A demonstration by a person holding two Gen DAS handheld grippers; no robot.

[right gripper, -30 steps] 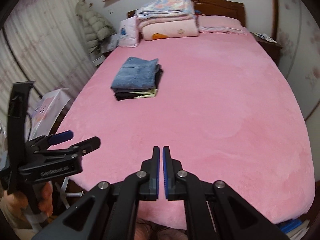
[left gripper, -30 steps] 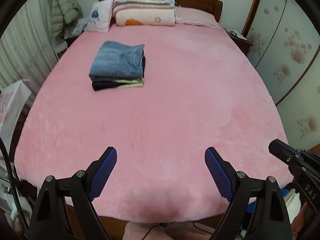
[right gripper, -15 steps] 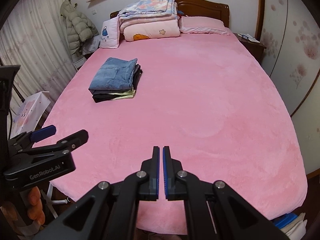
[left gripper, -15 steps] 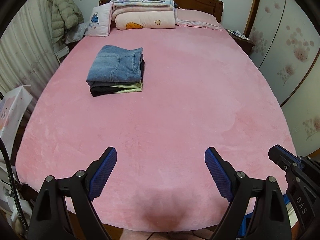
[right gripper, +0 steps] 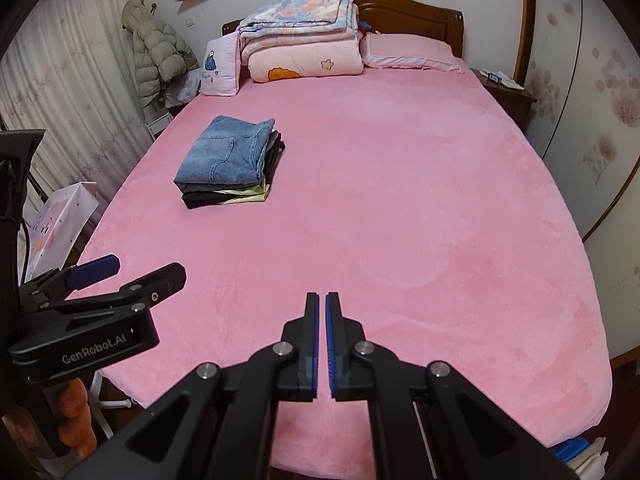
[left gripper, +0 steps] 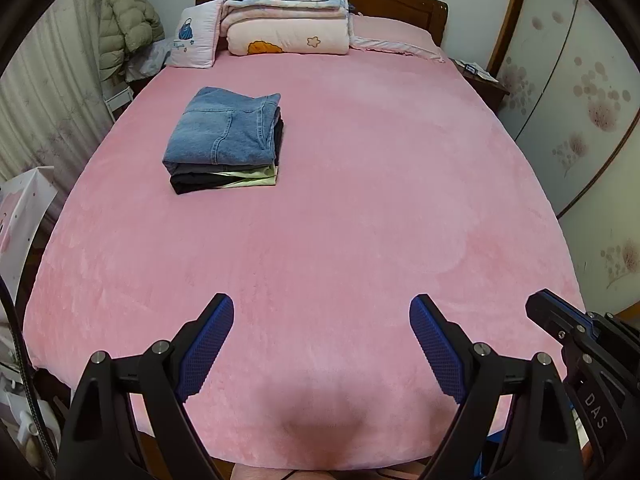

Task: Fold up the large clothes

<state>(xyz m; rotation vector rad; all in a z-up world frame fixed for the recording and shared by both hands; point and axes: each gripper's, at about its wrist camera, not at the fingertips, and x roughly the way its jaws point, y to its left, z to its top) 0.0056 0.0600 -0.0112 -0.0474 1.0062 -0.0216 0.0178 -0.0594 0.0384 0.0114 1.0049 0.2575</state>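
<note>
Above the foot of the pink bed (left gripper: 360,200), my left tongs (left gripper: 322,340) gape empty, my right tongs (right gripper: 322,344) pinched closed on nothing. The folded clothes (left gripper: 224,140) sit stacked far-left; next, I judge, comes fetching another garment.

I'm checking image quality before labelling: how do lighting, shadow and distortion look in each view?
Left wrist: even indoor light, sharp; a soft dark shadow on the pink bed near its foot edge, between the open left gripper fingers; fisheye bows the bed's sides. Right wrist: similarly even, no glare; the folded clothes stack is crisp; dark vignette corners.
</note>
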